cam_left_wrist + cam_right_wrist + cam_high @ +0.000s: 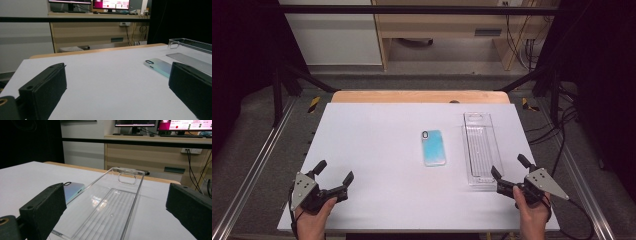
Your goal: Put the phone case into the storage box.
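From the high view, a white matte table [377, 150] carries a phone case [433, 147], a rounded rectangle with a glossy turquoise back and a dark oval camera cutout at its far end. Just to the right of the phone case lies a clear plastic tray [480, 149], long and narrow, ribbed along its floor. The left gripper [333, 176] sits well to the near left of the phone case, jaws spread apart and holding nothing; the right gripper [508, 169] hangs at the near end of the tray, jaws likewise wide and empty. A hand grips each tool from the bottom edge.

The left gripper view looks low across the table: 2 blocky black jaws with a dull rubbery face frame bare white surface, and the phone case [158, 66] lies beyond the right jaw, its sheen fading from blue to pale green, something the high view flattens out.

The right gripper view shows the tray [112, 205] directly between the parted jaws, untouched, with a rounded hanging slot at its far end and reflections on its ribs; the phone case [73, 190] peeks out left of it.
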The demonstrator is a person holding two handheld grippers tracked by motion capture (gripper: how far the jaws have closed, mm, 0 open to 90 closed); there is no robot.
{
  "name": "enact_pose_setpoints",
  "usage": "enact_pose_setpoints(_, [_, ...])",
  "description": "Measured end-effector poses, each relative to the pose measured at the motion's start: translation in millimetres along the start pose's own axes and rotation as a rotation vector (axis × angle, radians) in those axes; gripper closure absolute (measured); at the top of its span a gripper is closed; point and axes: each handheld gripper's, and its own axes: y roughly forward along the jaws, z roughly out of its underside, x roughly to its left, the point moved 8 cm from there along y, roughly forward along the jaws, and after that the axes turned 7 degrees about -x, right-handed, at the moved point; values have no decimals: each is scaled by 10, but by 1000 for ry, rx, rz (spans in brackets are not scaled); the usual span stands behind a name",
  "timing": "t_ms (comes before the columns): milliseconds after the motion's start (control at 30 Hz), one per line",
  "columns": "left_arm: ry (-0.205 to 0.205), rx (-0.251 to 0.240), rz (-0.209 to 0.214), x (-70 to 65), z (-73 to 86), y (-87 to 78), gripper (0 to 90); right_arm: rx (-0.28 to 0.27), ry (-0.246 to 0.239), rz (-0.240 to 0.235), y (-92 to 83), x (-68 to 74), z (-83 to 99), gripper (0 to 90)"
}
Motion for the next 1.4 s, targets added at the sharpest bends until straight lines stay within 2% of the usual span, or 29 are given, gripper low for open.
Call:
enact_pose_setpoints(167, [9,26,1,-102,-47,71,11,-4,5,8,-18,-37,-4,30])
enact_pose_setpoints(467, [52,103,67,-373,-36,234,12,-8,5,17,-29,-60,-14,28])
enact_pose_setpoints(700, [55,147,104,-598,-15,365,12,-8,5,17,-32,-55,-15,27])
enact_pose_setpoints(867, [76,166,137,-797,-27,481,12,-7,4,18,-34,-53,-14,27])
enact_pose_setpoints(967, [79,180,137,-866,-29,530,12,-7,5,18,-35,-54,-16,27])
enact_pose_setpoints(1100, [95,200,158,-972,-19,591,13,-8,8,19,-38,-57,-18,27])
enact_pose_setpoints(1300, [79,204,202,-1104,-25,656,14,-7,8,20,-35,-59,-14,27])
enact_pose_setpoints(1400, [85,207,212,-1154,-22,703,14,-7,8,21,-38,-61,-15,27])
